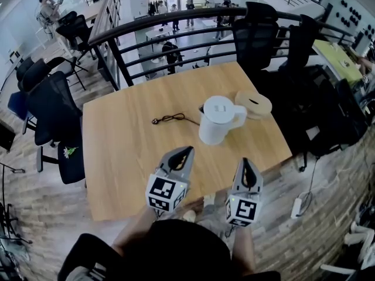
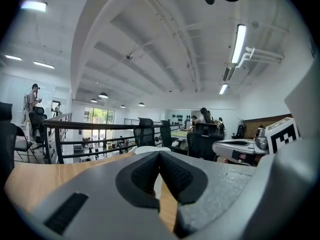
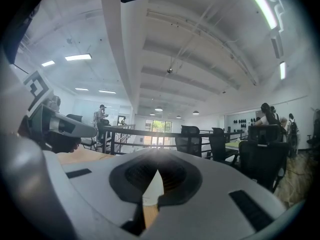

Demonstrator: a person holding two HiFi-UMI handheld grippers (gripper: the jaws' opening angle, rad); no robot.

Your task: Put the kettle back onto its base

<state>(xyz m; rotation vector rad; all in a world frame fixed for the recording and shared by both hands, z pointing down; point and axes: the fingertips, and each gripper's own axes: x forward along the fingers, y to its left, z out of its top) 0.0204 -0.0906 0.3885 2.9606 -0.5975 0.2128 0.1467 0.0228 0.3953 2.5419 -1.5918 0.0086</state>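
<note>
Rightward, kettle (image 1: 218, 120) stands beside base (image 1: 255, 105) near table (image 1: 117, 157) edge.

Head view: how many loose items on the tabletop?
3. White kettle right of centre; round beige base just behind it to the right; black cord lying left of the kettle. Something small behind the kettle could be hidden.

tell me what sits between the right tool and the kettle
Nothing. In the head view only bare wooden table separates the shut right tool from the white kettle. The black cord lies left of that stretch.
</note>
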